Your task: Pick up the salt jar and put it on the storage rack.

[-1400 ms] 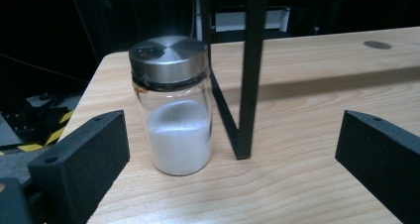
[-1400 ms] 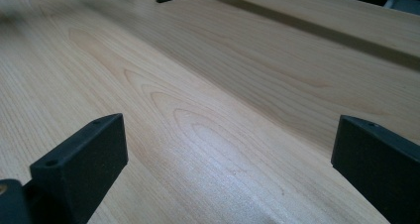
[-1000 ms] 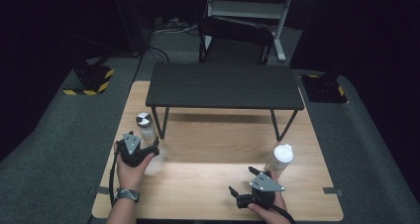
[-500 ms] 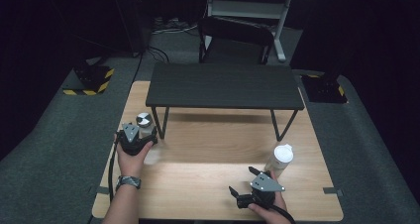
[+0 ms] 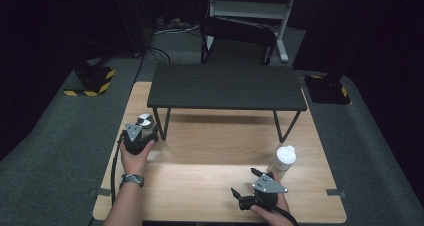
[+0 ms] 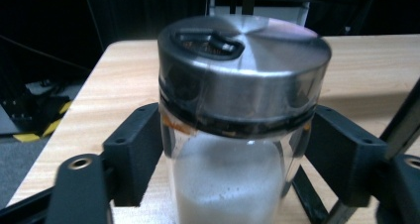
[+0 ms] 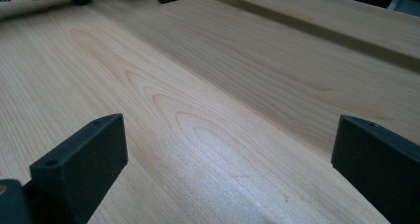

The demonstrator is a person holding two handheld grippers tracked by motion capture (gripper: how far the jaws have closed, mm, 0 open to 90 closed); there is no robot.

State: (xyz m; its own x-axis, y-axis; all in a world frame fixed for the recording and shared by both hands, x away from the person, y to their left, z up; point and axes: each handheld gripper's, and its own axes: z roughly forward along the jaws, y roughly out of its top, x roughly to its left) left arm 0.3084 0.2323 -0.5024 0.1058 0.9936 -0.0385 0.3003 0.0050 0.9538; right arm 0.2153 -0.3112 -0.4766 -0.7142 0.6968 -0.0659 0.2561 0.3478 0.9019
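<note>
Gripping a clear glass shaker jar [image 6: 237, 149] just under its cap, the left gripper [image 6: 237, 169] has its black, blocky pads [image 6: 136, 149] pressed against both sides of the round body; its jaws have just been closing onto it. The jar's cap [image 6: 242, 65] is brushed metal, a low disc with a small flip tab on top, and a fine white powder fills the glass below it. In the high view the jar [image 5: 145, 121] stands upright at the left side of the pale wooden table [image 5: 210, 151], beside the front left leg of a dark, flat-topped stand [image 5: 227, 86] on thin metal legs. A second earlier the left gripper [image 5: 136, 136] lay nearer the person and short of the jar, jaws wide; it has since come forward to it. The right gripper [image 5: 245, 183] sits where it was, low at the table's near edge, its jaws spread wide over bare wood grain. Just beyond it stands a clear bottle with a white lid [image 5: 283, 158], unmoved.
</note>
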